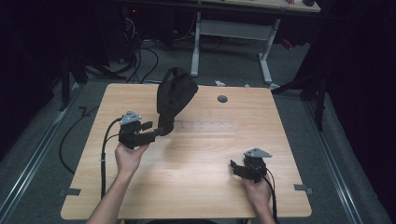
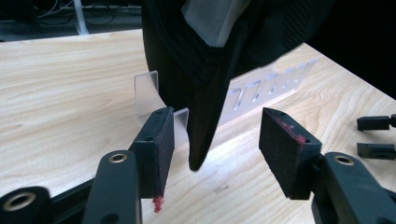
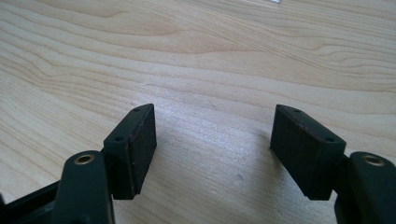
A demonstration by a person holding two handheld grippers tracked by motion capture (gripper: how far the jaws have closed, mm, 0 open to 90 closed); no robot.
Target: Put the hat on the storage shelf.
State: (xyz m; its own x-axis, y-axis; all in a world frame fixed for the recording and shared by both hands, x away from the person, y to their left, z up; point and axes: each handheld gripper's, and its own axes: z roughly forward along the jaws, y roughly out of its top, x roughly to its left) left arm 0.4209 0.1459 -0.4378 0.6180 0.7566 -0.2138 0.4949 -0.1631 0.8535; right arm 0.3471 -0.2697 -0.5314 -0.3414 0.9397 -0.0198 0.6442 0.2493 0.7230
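A black cap-like cloth piece [image 1: 173, 95] stands upright at the table's back middle, over a clear plastic stand [image 1: 205, 127]. My left gripper [image 1: 152, 129] is at its lower end, open. In the left gripper view the cloth's pointed lower tip [image 2: 201, 70] hangs between the two pads of my left gripper [image 2: 217, 140], close to the left pad and apart from the right pad [image 2: 287, 149]. The clear stand [image 2: 271, 84] lies behind. My right gripper [image 1: 236, 167] stands open near the front right, and over bare wood in its own view [image 3: 212, 140].
The wooden table [image 1: 196, 186] has a round grey grommet [image 1: 222, 99] at the back. A white-legged desk [image 1: 233, 28] and floor cables [image 1: 140, 60] lie beyond it. The right gripper's fingertips [image 2: 373, 123] show far right in the left gripper view.
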